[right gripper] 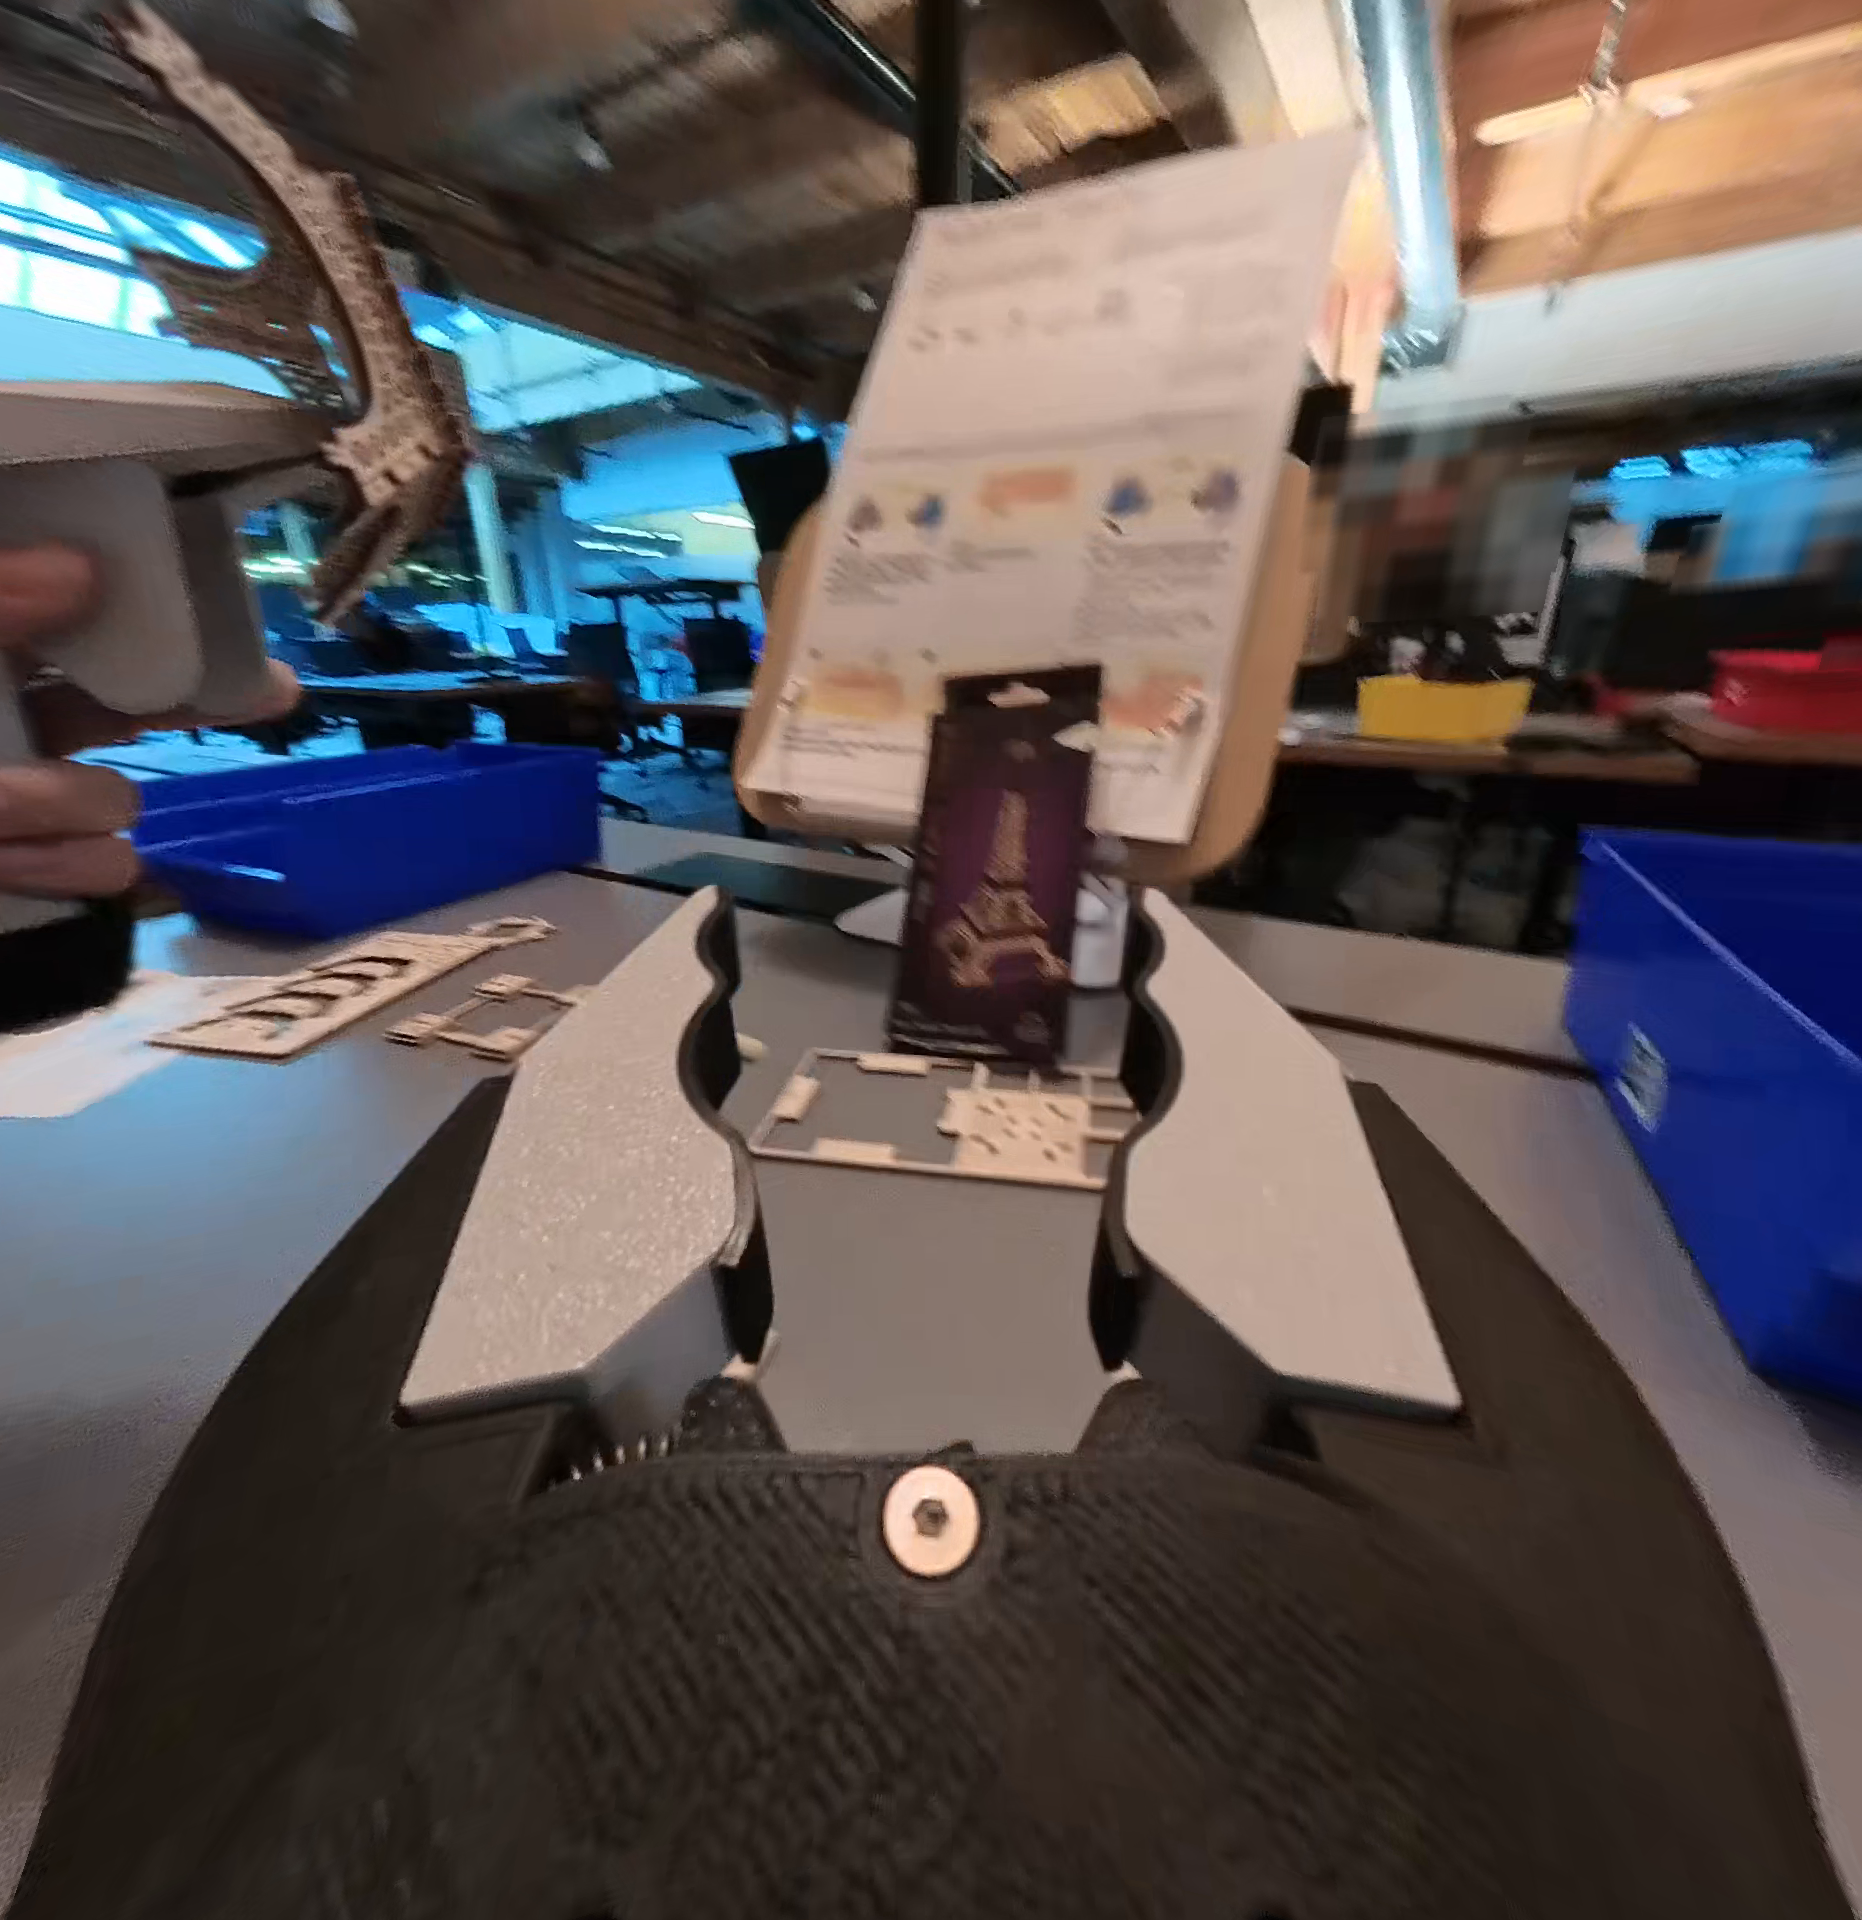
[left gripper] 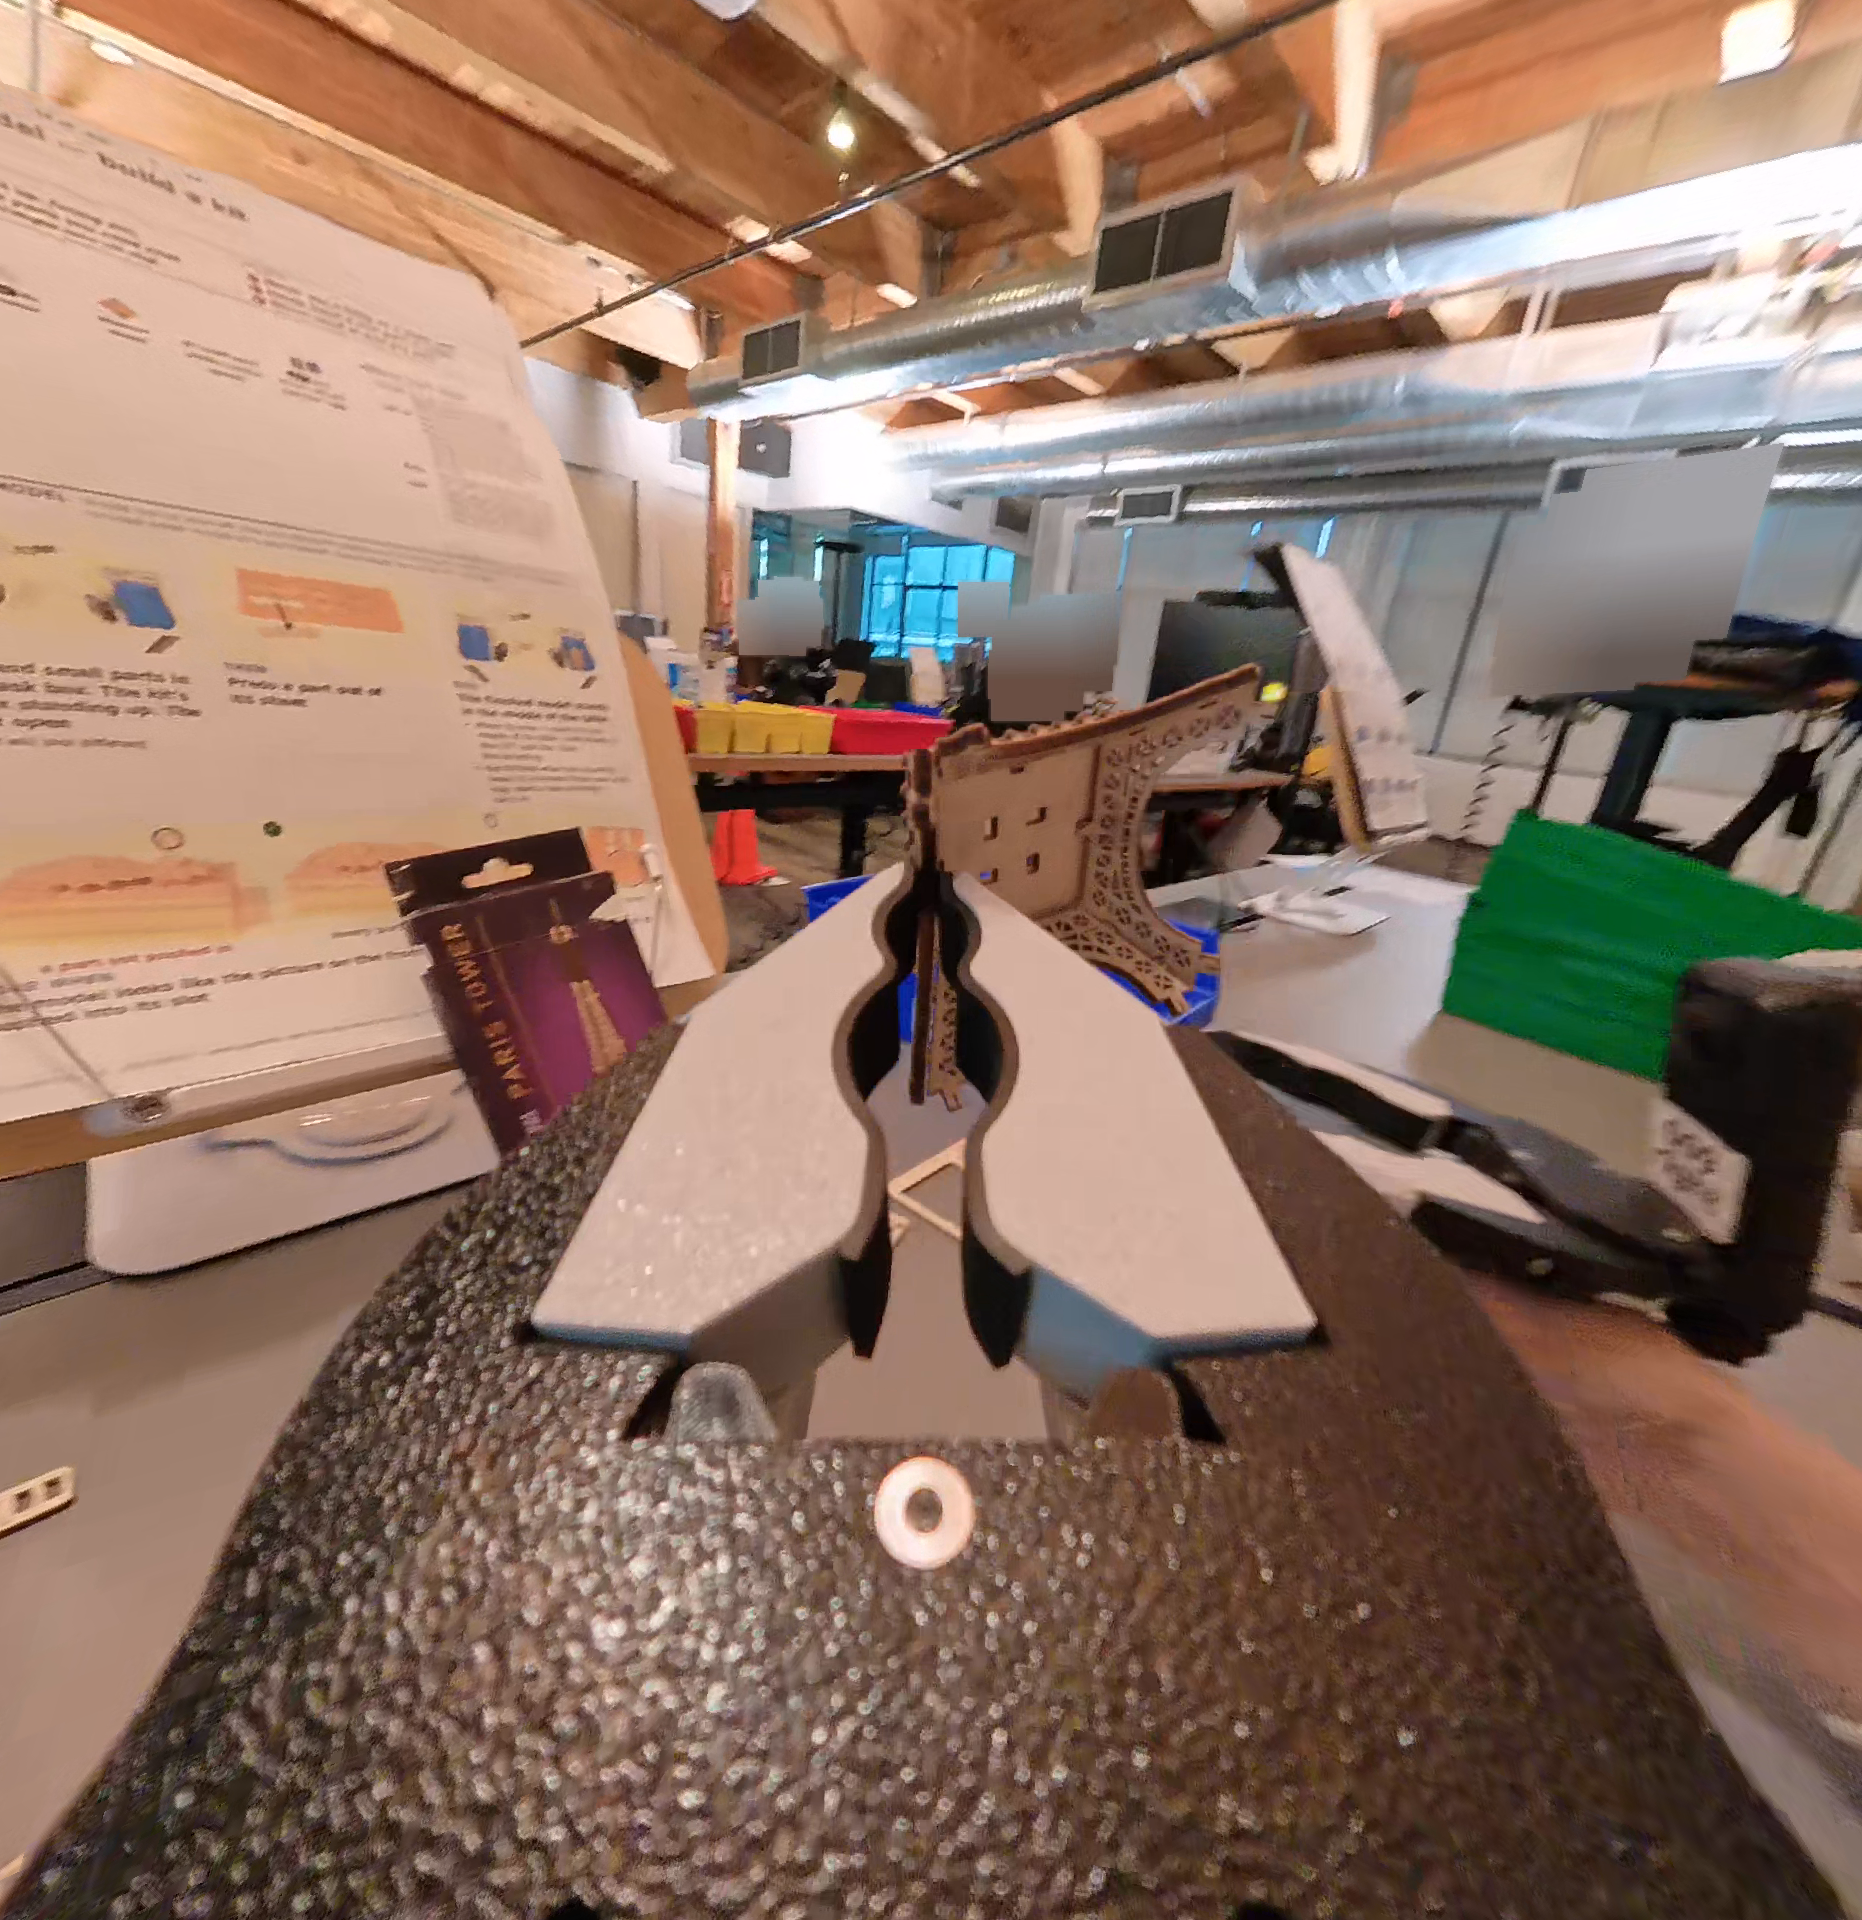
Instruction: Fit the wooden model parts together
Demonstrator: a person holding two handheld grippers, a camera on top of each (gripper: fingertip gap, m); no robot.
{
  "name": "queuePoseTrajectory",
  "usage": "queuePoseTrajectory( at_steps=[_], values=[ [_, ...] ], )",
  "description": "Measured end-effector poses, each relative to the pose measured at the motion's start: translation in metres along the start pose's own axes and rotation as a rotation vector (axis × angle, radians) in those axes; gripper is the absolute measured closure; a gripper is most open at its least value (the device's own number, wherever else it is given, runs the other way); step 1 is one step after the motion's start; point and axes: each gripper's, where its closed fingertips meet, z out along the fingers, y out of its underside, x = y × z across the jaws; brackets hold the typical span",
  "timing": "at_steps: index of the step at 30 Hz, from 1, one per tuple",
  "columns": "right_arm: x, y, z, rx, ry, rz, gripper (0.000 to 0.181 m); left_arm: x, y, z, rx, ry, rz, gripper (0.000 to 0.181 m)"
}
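Note:
My left gripper is shut on a partly built wooden tower model, held up in the air with its lattice legs spreading to the right. The model also shows at the upper left of the right wrist view, above a hand on the left gripper. My right gripper is open and empty, low over the grey table. Between its fingers lies a wooden part sheet with a small perforated piece in it. More punched-out wooden sheets lie on the table to the left.
The dark purple kit box stands before an instruction sheet on a stand. A blue bin sits at the back left, another blue bin at the right. The right gripper shows at the right of the left wrist view.

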Motion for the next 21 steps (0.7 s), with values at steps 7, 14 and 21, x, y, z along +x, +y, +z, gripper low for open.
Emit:
queuePoseTrajectory(
  at_steps=[7,14,21],
  values=[
    [0.054,0.009,-0.022,0.036,0.128,0.015,0.092,-0.003,0.037,0.041,-0.05,-0.084,0.084,0.181],
    [0.043,0.009,-0.019,0.015,0.11,-0.068,0.095,0.022,0.059,0.081,-0.117,-0.023,0.064,0.181],
    [0.058,-0.001,-0.028,0.07,0.134,0.021,0.102,0.036,0.062,0.094,-0.127,0.02,0.073,0.181]
  ],
)
